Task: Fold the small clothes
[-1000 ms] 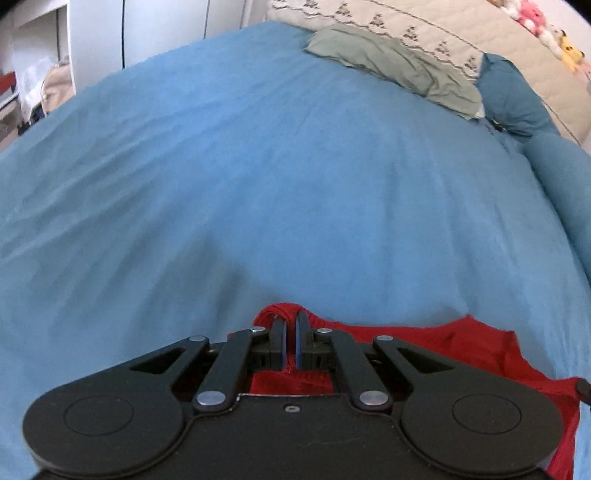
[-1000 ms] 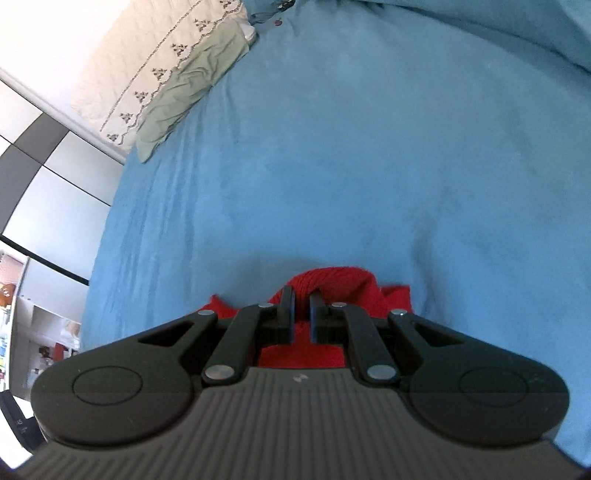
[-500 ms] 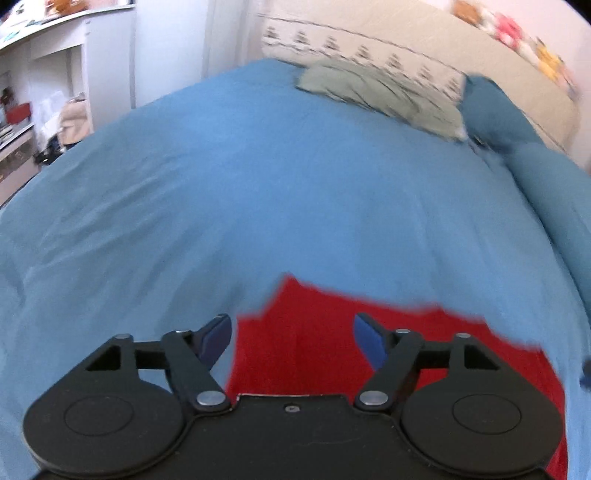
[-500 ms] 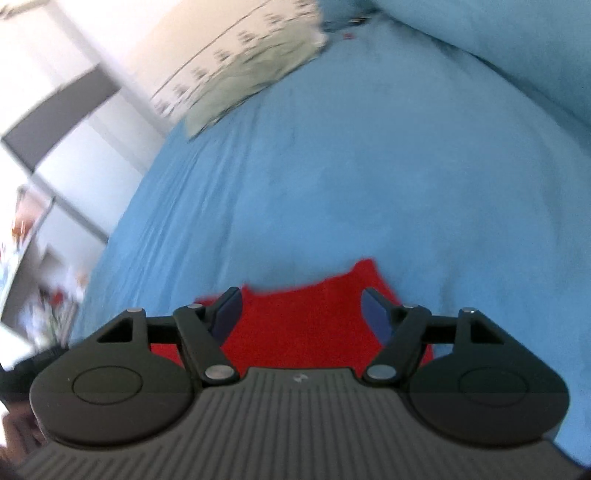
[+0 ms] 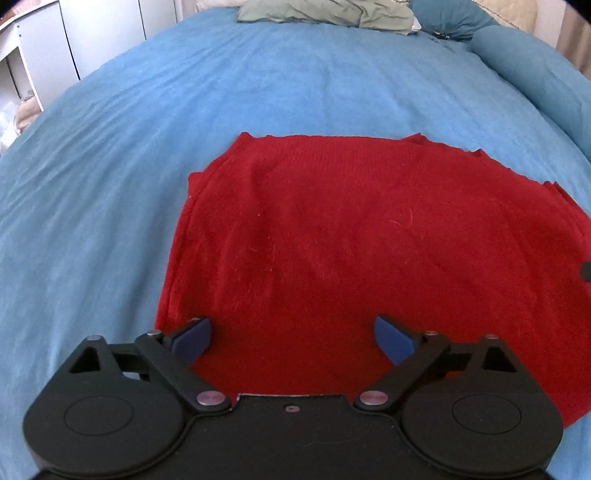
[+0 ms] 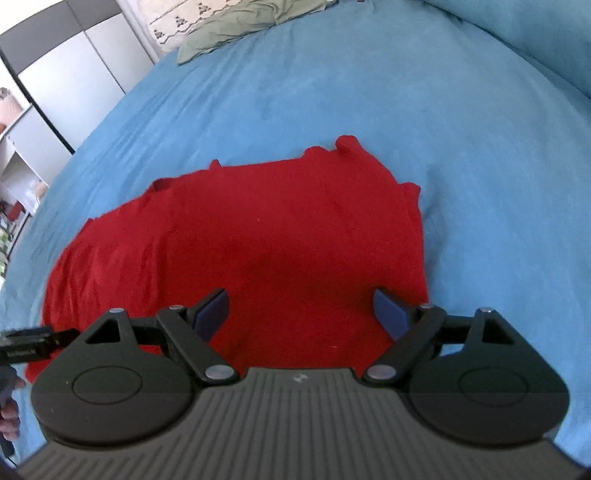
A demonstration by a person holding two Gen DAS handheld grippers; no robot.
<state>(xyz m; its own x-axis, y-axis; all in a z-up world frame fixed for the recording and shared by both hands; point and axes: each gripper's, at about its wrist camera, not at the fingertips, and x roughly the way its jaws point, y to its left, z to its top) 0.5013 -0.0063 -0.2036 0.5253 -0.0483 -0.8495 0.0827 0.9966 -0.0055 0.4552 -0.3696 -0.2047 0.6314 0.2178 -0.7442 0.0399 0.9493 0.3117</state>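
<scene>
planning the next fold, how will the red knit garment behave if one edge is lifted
The red knit garment will probably drape limply: it lies flat with soft ripples on the blue bedspread. Its fuzzy surface looks grippy, not slippery. It is likely light, and may drag along rather than peel cleanly.

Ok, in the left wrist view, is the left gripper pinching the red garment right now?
No, the left gripper is open, its blue pads spread wide above the red garment lying flat on the blue bedspread.

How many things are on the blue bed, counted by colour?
Red: 1, the flat red knitted garment
Grey-green: 1, the crumpled grey-green cloth at the far end
Blue: 1, the long blue bolster pillow along the right side
Total: 3
</scene>
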